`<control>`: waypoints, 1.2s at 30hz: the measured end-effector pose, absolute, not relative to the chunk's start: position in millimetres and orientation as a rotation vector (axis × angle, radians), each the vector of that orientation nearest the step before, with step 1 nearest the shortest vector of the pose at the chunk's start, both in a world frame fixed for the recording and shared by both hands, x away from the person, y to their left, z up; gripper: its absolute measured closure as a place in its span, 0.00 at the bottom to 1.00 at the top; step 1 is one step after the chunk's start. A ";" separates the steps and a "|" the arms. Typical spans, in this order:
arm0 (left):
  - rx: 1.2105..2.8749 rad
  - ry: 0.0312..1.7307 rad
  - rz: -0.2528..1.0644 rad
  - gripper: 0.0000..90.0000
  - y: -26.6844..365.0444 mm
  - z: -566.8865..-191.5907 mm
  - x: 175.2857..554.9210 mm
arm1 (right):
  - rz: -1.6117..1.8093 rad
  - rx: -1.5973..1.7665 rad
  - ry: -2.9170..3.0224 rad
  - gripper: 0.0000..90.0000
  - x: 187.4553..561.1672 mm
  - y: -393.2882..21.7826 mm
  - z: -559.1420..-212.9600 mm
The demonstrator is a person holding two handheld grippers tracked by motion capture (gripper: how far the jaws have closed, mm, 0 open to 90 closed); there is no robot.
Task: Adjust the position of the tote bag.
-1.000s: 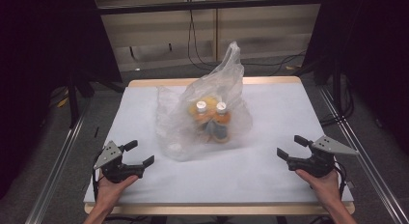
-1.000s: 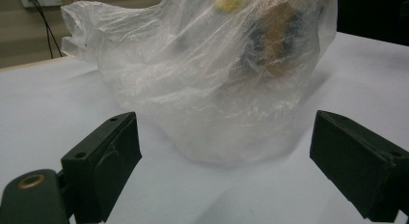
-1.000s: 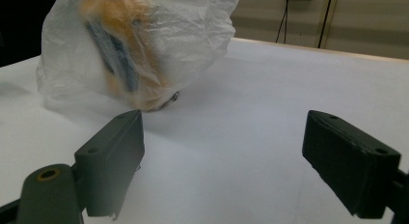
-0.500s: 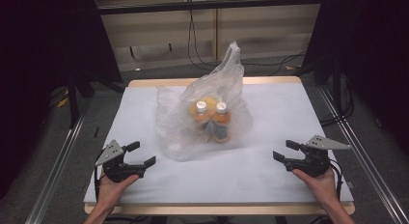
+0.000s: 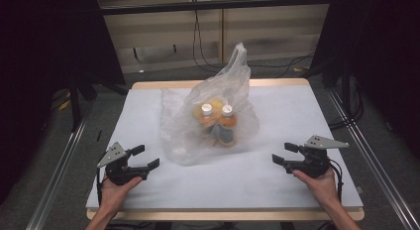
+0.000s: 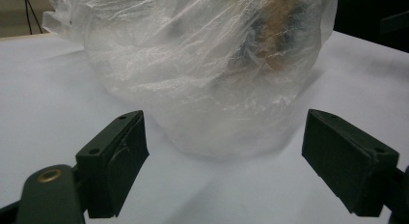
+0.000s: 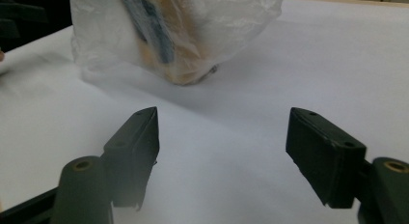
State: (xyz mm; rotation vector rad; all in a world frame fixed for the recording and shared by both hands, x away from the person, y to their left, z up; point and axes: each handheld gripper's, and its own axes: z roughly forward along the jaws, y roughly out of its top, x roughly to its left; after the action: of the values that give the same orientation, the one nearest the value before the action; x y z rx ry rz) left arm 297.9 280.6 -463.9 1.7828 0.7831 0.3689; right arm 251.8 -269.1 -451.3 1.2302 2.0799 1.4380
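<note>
A clear crinkled plastic bag (image 5: 188,136) stands in the middle of the white table (image 5: 282,106), its top gathered into a peak. Inside it are two orange bottles with white caps (image 5: 220,122). My left gripper (image 5: 147,155) rests near the front left, open, just short of the bag's lower left edge. Its jaws have just been closing a little with nothing between them. In the left gripper view the bag (image 6: 193,74) lies right beyond the left gripper (image 6: 224,156). My right gripper (image 5: 281,153) is at the front right, open and empty, its jaws slightly narrowed. From the right gripper (image 7: 222,151) the bag (image 7: 169,31) sits farther off.
A wooden rim (image 5: 277,83) borders the table at the back. Metal rails (image 5: 57,173) run along both sides, and cables (image 5: 208,51) hang behind against a pale wall. Bare white surface lies around the bag and in front of both grippers.
The right gripper has shifted slightly left toward the bag and its jaws have narrowed a little. The left hand and the bag have stayed where they were.
</note>
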 end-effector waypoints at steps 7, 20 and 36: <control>1.771 0.795 0.380 0.20 276.1 -458.6 299.7 | 1.462 1.194 2.076 0.37 260.1 -265.4 -437.7; 1.755 0.738 0.425 0.26 261.5 -431.7 312.1 | 1.514 1.064 2.073 0.44 310.2 -240.9 -393.2; 1.737 0.777 0.443 0.33 258.3 -412.8 361.7 | 1.436 0.983 2.139 0.49 354.0 -220.4 -354.4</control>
State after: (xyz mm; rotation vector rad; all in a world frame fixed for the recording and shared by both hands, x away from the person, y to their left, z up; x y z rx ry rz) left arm 361.7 258.3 -412.8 1.7374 0.7774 0.4430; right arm 354.0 -220.4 -354.4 0.9829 2.1387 1.4358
